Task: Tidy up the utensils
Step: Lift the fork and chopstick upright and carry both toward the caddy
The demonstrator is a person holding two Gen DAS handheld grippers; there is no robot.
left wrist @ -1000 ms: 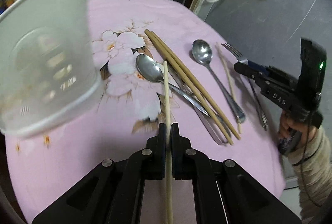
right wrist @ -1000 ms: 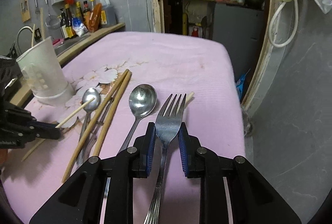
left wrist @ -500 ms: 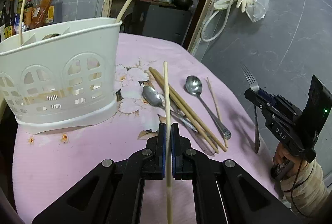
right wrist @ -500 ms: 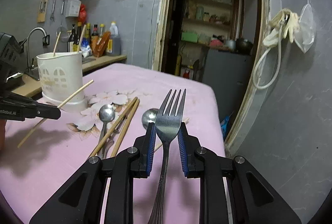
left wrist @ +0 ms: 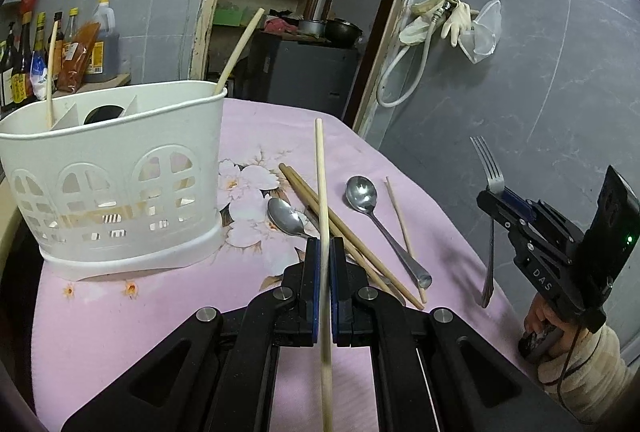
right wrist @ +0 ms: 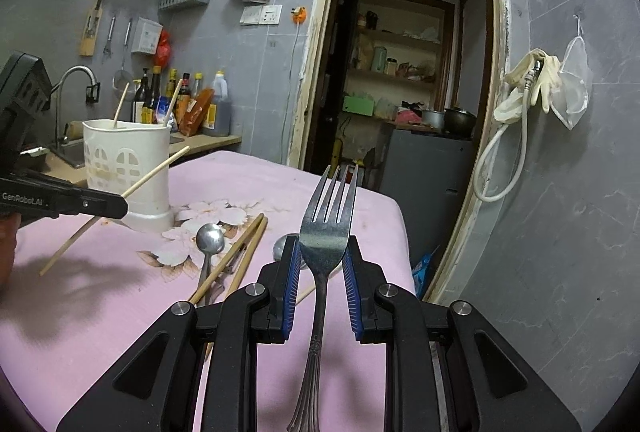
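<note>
Fork (right wrist: pixel 326 232) handle end out of frame

A pale wooden chopstick (left wrist: pixel 322 216) stands near-vertical at centre frame. A steel fork (right wrist: pixel 327 232) points tines up. A white caddy (left wrist: pixel 116 171) at left holds two chopsticks. Spoons (left wrist: pixel 362 193) and chopsticks (left wrist: pixel 340 228) lie mid-frame.

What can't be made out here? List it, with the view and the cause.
- Caddy contents: left wrist view, its white wall hides the chopsticks' lower ends.
- Fork handle end: right wrist view, cut off by the bottom edge.
- Held chopstick rear end: left wrist view, cut off likewise.
- Bottle labels: right wrist view, too small.
</note>
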